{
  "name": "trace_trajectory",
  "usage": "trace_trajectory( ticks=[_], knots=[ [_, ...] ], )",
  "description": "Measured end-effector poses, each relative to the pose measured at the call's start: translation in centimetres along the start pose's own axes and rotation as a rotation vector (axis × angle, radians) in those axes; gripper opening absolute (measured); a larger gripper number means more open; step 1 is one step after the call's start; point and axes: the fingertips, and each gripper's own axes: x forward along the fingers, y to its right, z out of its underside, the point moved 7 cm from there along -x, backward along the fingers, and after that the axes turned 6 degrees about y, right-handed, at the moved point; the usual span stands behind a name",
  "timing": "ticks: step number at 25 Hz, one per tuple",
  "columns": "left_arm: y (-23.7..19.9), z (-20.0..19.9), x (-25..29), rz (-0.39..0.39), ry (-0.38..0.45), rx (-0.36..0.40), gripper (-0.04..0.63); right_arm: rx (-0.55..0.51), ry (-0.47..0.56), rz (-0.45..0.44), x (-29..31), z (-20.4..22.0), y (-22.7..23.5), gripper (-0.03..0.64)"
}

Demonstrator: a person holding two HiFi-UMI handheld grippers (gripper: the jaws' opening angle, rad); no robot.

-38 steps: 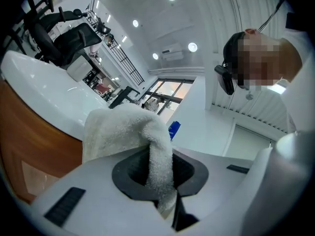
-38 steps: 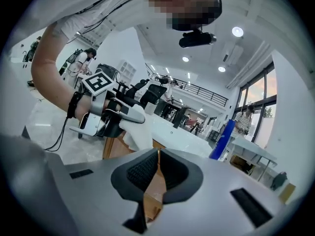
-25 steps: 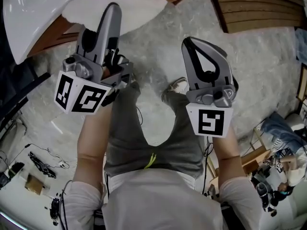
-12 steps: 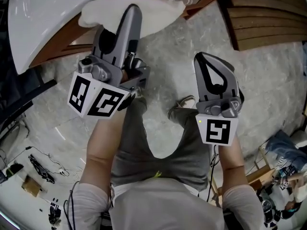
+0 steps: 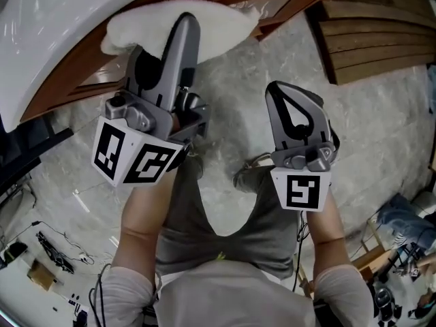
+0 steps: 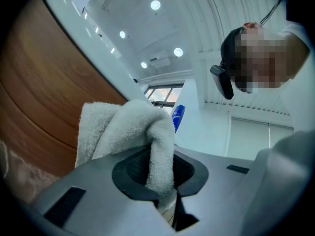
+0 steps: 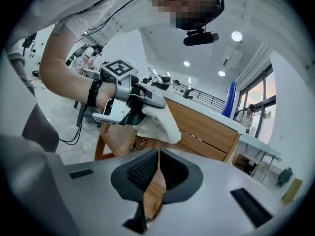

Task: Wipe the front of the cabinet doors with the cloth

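Note:
My left gripper is shut on a white terry cloth, which bunches out past the jaws against the brown wooden cabinet front. In the left gripper view the cloth is pinched between the black pads and the wood panel curves close by on the left. From the right gripper view the left gripper holds the cloth by the cabinet. My right gripper hangs lower and to the right, jaws closed on nothing, over the floor.
A white countertop overhangs the cabinet. Wooden slats lie at the upper right. The marble floor spreads below, with cables and small gear at lower left and clutter at lower right. A blue bottle stands on the counter.
The left gripper rose with the cloth towards the cabinet front, then shifted slightly left along it. The right gripper drifted up a little and stayed shut.

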Motion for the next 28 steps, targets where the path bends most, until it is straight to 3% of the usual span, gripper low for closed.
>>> trace_trajectory(
  ticks=[14, 28],
  knots=[
    [0.9, 3.3, 2.8, 0.020, 0.016, -0.033, 0.057, 0.016, -0.009, 0.018, 0.0, 2.5, 0.5, 0.041],
    [3.6, 7.5, 7.9, 0.054, 0.015, -0.086, 0.057, 0.057, -0.076, 0.074, -3.9, 6.0, 3.9, 0.041]
  ],
)
